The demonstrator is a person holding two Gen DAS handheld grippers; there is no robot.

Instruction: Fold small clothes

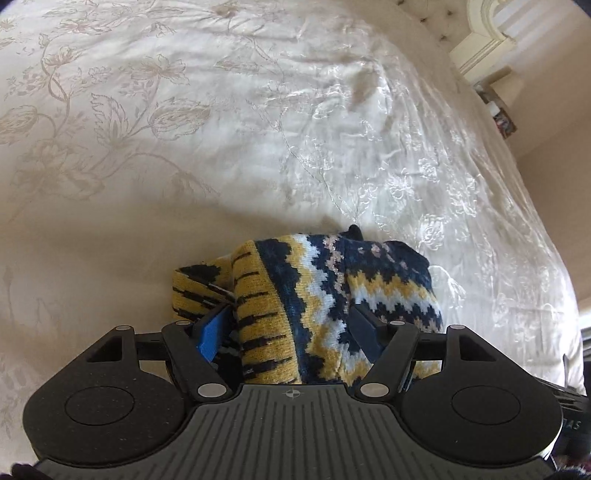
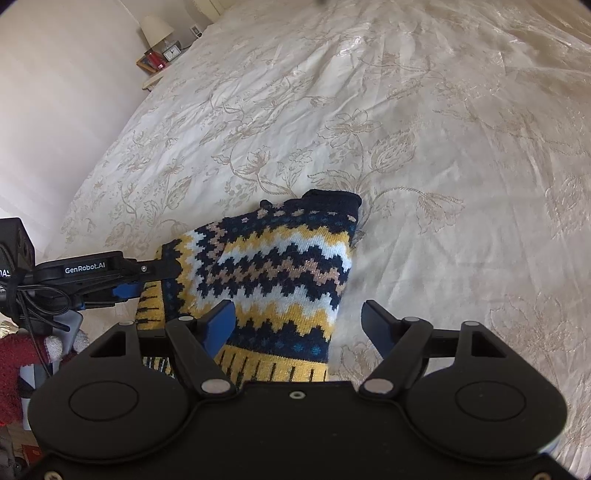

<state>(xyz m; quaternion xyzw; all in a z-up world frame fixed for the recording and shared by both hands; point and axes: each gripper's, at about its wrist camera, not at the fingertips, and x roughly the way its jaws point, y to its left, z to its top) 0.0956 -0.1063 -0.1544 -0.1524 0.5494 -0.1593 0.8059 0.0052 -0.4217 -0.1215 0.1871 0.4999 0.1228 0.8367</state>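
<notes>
A small knitted sweater (image 1: 325,288) with navy, yellow, white and tan zigzag bands lies bunched on the bed. In the left wrist view my left gripper (image 1: 290,325) has its jaws wide, with the yellow ribbed hem and patterned body of the sweater between the fingers. In the right wrist view the sweater (image 2: 273,266) lies ahead and to the left, its navy cuff pointing away. My right gripper (image 2: 299,321) is open, its left finger (image 2: 218,321) over the sweater's lower part and its right finger over bare bedspread. The left gripper (image 2: 147,280) enters from the left at the sweater's hem.
A cream floral-embroidered bedspread (image 2: 424,147) covers the bed. A bedside table with lamp and clock (image 2: 162,48) stands at far left. A red knit item (image 2: 18,365) lies low left. A headboard and white furniture (image 1: 491,33) are at upper right in the left wrist view.
</notes>
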